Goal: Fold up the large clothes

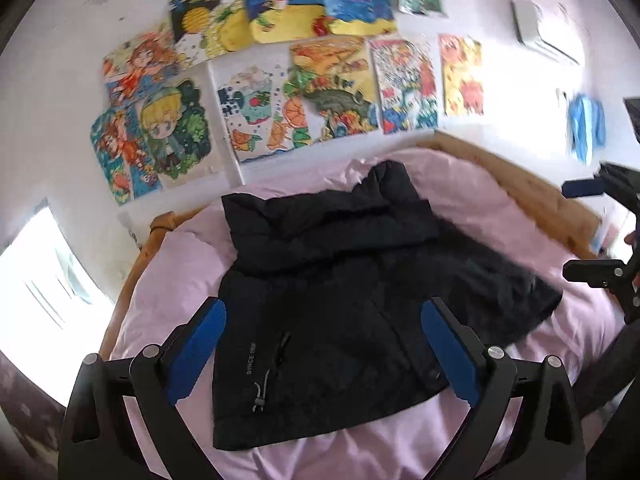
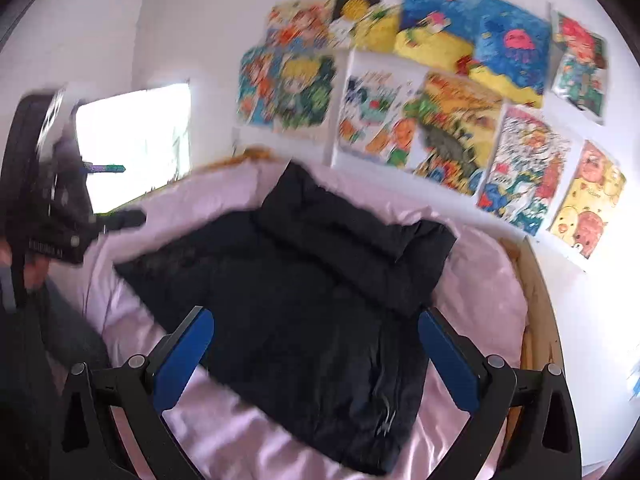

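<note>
A black padded jacket [image 1: 340,292] lies partly folded on the pink bed sheet [image 1: 172,280], its collar end toward the wall. My left gripper [image 1: 324,344] is open and empty above the jacket's near hem. My right gripper [image 2: 316,348] is open and empty above the jacket [image 2: 312,280] from the other side. The right gripper also shows at the right edge of the left wrist view [image 1: 592,232], jaws apart. The left gripper shows blurred at the left edge of the right wrist view [image 2: 116,196].
A wooden bed frame [image 1: 520,184] borders the sheet. Several colourful drawings [image 1: 320,80] hang on the white wall behind the bed. A bright window [image 1: 44,292] is at the left. An air conditioner [image 1: 548,28] hangs at the upper right.
</note>
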